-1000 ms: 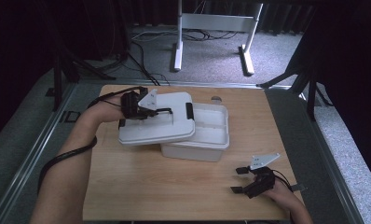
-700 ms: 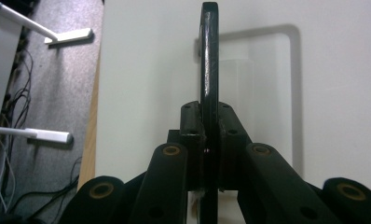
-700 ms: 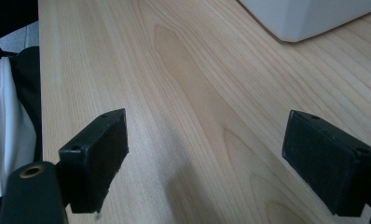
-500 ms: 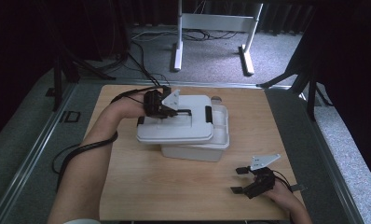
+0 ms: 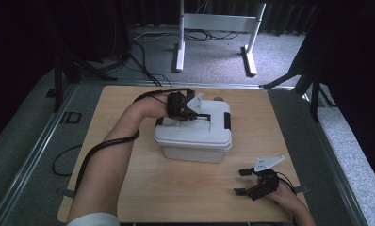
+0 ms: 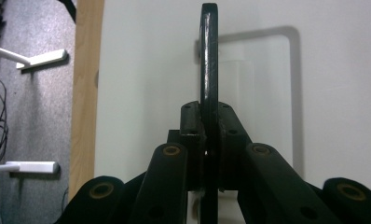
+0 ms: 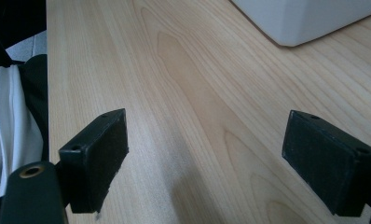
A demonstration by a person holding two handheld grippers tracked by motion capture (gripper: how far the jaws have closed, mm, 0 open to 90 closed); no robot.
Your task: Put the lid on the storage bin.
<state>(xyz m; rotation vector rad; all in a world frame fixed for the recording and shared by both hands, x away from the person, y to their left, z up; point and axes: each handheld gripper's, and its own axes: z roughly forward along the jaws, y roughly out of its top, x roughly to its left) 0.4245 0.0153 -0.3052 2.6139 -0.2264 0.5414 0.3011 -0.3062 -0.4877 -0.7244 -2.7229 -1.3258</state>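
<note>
1. Left claw [image 5: 202,116]: jaws pressed together, pinching the thin black plastic handle [image 6: 209,70] of the white plastic lid [image 5: 195,127]; handle stands on edge between the pads.
2. Lid sits right under that claw, on top of the white rectangular plastic box [image 5: 192,151], black latch [image 5: 227,121] at the far end beyond the tips.
3. Right claw [image 5: 241,181]: jaws spread wide, nothing between them, low over the light wood-grain tabletop [image 5: 176,188]; box well apart, ahead of it.
4. Room: bare wood ahead of & around right claw; table's near edge close behind it. Left claw is near table's far edge.
5. Lid smooth, matte; pads [image 7: 328,158] flat, dark, rubbery.
</note>
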